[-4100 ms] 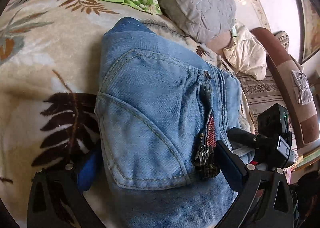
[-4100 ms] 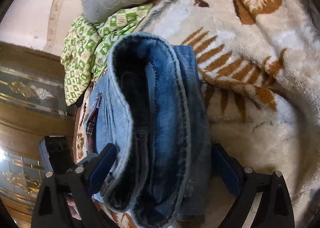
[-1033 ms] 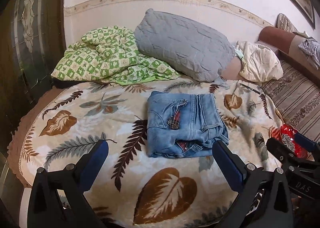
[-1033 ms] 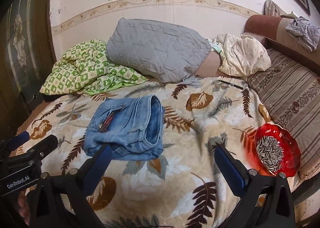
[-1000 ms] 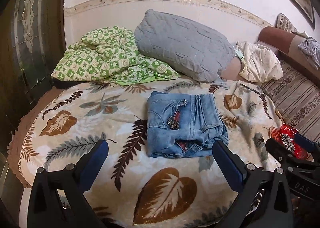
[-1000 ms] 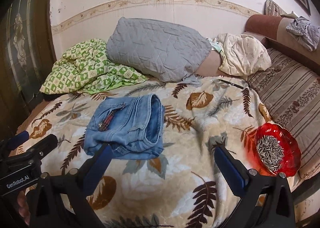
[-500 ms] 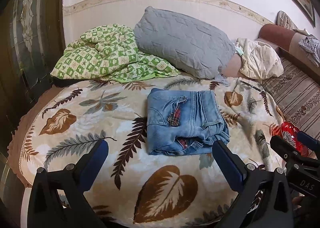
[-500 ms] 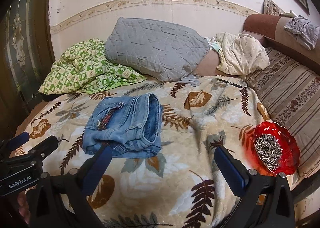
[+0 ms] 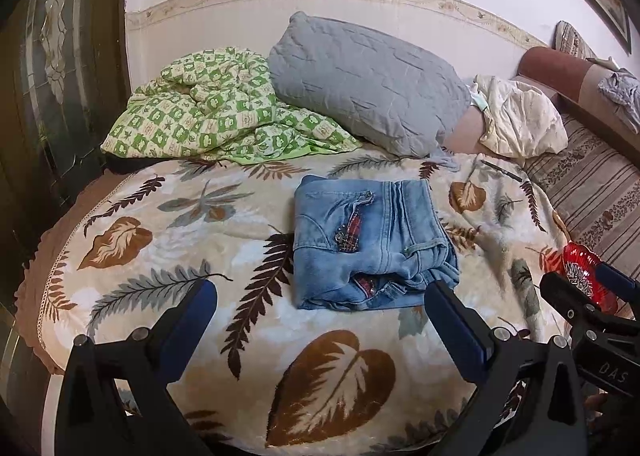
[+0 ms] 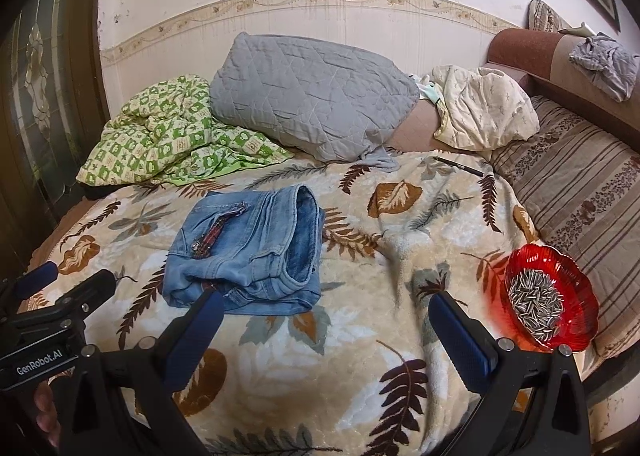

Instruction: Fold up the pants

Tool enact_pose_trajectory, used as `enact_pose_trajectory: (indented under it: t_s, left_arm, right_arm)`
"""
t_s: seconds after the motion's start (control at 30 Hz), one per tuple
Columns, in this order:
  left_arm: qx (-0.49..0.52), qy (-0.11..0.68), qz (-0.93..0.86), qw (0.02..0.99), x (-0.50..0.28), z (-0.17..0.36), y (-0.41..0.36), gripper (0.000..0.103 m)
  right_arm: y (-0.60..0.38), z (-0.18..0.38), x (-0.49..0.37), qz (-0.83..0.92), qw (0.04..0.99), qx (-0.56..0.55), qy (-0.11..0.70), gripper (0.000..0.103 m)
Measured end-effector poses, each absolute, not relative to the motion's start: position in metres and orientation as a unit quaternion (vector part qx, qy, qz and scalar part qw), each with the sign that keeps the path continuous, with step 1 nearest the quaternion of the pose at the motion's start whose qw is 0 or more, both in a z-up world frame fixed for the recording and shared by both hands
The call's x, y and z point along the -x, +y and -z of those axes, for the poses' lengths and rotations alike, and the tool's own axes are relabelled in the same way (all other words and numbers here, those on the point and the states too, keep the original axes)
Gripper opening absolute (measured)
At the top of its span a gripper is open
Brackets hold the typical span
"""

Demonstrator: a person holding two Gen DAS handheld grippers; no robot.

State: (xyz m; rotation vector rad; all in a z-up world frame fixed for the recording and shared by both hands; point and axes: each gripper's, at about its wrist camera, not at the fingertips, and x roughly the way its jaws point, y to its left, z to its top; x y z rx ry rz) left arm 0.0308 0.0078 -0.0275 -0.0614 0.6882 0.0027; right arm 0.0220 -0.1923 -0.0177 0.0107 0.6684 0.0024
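The pants (image 9: pixel 370 246) are light blue denim, folded into a compact, roughly square bundle lying flat on the blanket (image 9: pixel 180 256), around the middle of the bed. The top face shows a stitched pocket seam, a zip with a red plaid strip and a small metal charm. In the right wrist view the pants (image 10: pixel 248 252) show a rolled, open edge on the side facing the bowl, with darker denim inside and a belt loop near the front corner.

The blanket is thick plush fleece, cream with brown, grey and rust leaf prints. Behind the pants lie a crumpled green-and-white checked quilt (image 9: pixel 216 112) and a grey quilted pillow (image 9: pixel 368 84) with diamond stitching; the two touch. A wrinkled cream cloth (image 10: pixel 484 112) sits beside the pillow. A red glass bowl (image 10: pixel 580 288) with a scalloped rim holds striped sunflower seeds and sits at the blanket's edge, well apart from the pants.

The left gripper (image 9: pixel 320 320) is held back from the bed, level, facing the pants; its blue-padded fingers are spread wide and hold nothing. The right gripper (image 10: pixel 326 330) is likewise drawn back, jaws spread wide and empty, its left finger overlapping the near edge of the pants in view. Each gripper appears at the edge of the other's view.
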Motion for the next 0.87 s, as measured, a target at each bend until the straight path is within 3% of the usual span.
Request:
enact_pose_trajectory:
  t_s: [0.87]
  left_arm:
    - [0.028,0.335,0.006,0.942,-0.0295,0.0271,0.0027,0.103]
  right_arm:
    - [-0.1939,0.0186,-0.0228,-0.003,0.944,-0.004,0.33,0.103]
